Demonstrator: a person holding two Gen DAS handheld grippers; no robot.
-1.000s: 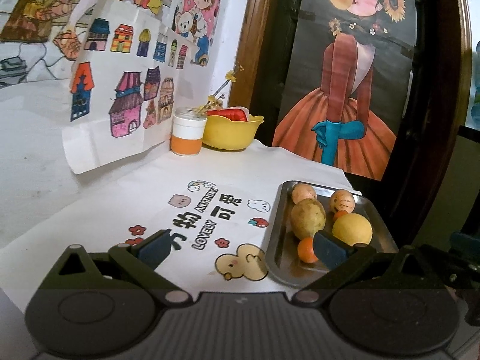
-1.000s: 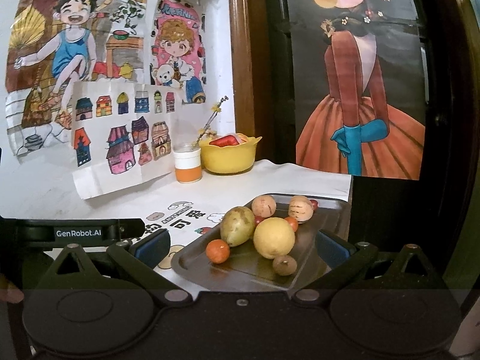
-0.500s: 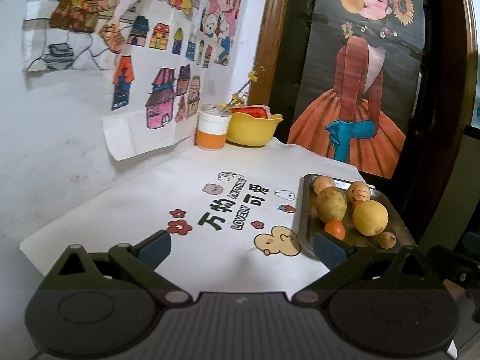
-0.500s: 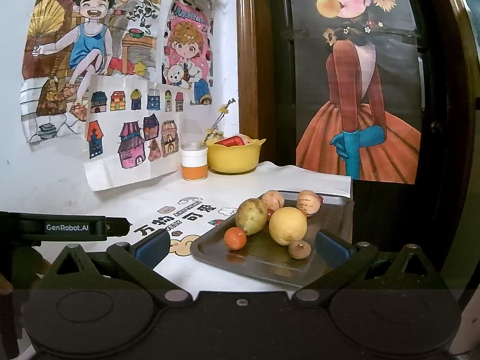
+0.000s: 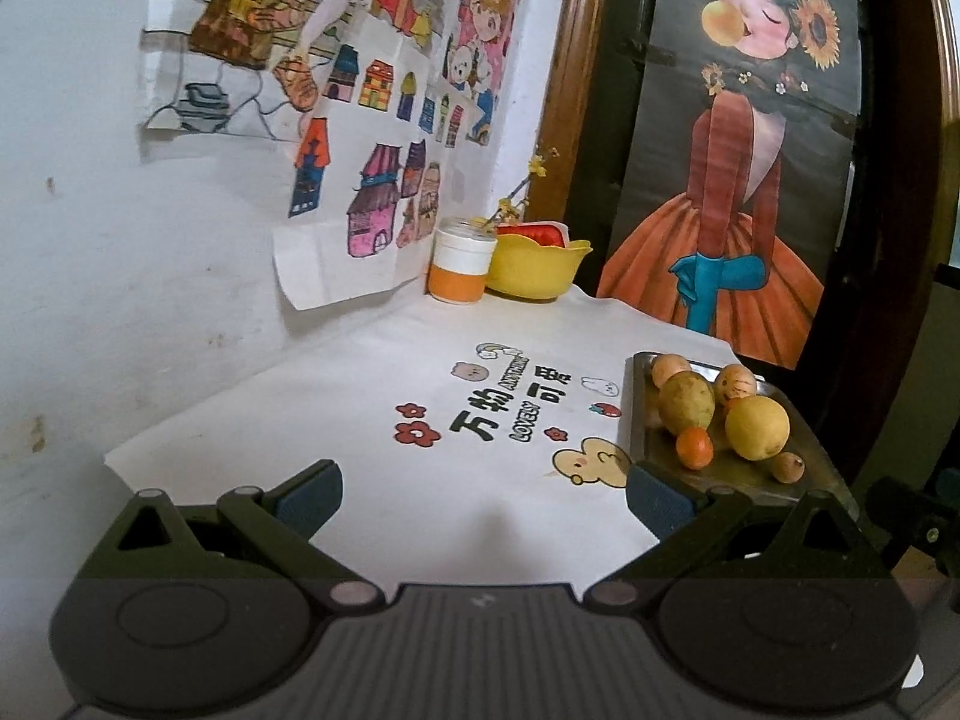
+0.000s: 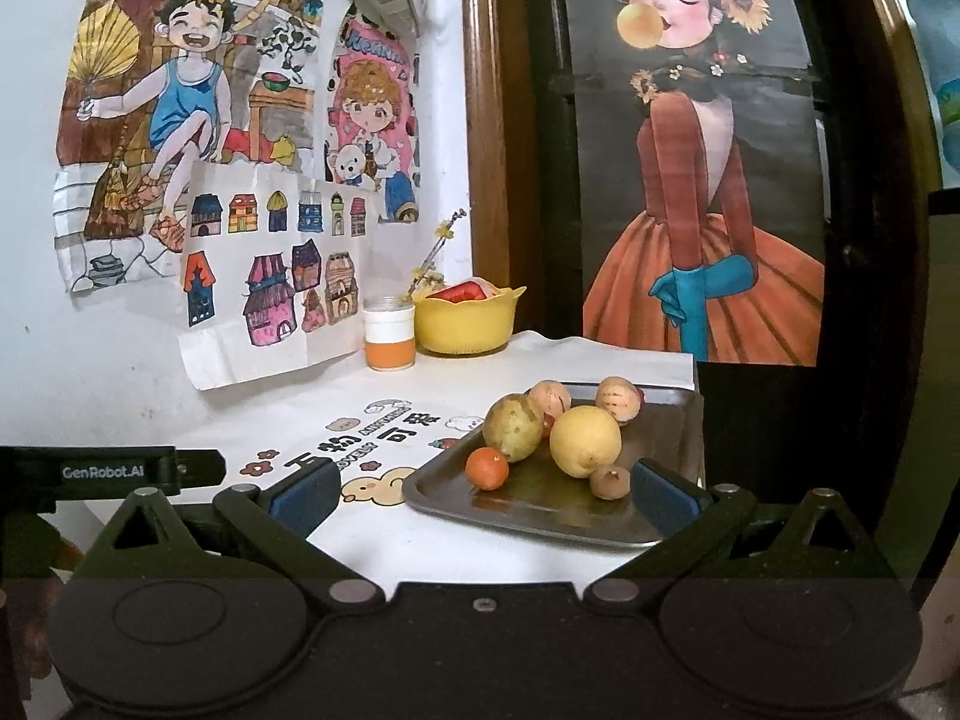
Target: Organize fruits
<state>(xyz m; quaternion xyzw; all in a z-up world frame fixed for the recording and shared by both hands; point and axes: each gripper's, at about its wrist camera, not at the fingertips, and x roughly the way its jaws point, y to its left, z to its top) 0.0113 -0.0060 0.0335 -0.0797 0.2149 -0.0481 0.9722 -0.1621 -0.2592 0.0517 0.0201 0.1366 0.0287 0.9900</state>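
A metal tray (image 6: pixel 660 525) (image 5: pixel 636 414) sits at the table's right front and holds several fruits: a yellow lemon (image 6: pixel 585 441) (image 5: pixel 757 427), a greenish pear (image 6: pixel 513 427) (image 5: pixel 687 403), a small orange (image 6: pixel 487 468) (image 5: pixel 695 447), a small brown fruit (image 6: pixel 609 482) (image 5: pixel 787 468) and two peach-coloured ones (image 6: pixel 618 399). A yellow bowl (image 6: pixel 465 324) (image 5: pixel 534 267) with red contents stands at the back. My left gripper (image 5: pixel 483 495) is open, over the white cloth left of the tray. Held in front of the tray, my right gripper (image 6: pixel 486 495) is open and empty.
An orange-and-white cup (image 6: pixel 390 339) (image 5: pixel 461 267) with a flower sprig stands beside the bowl. Paper drawings (image 6: pixel 270 264) hang on the left wall. A dark door with a poster (image 6: pixel 690 210) backs the table. The printed white cloth (image 5: pixel 360 420) covers the tabletop.
Both grippers have drawn back and up from the table, so the tray and fruits look smaller and farther. Both stay open. Nothing on the table has moved.
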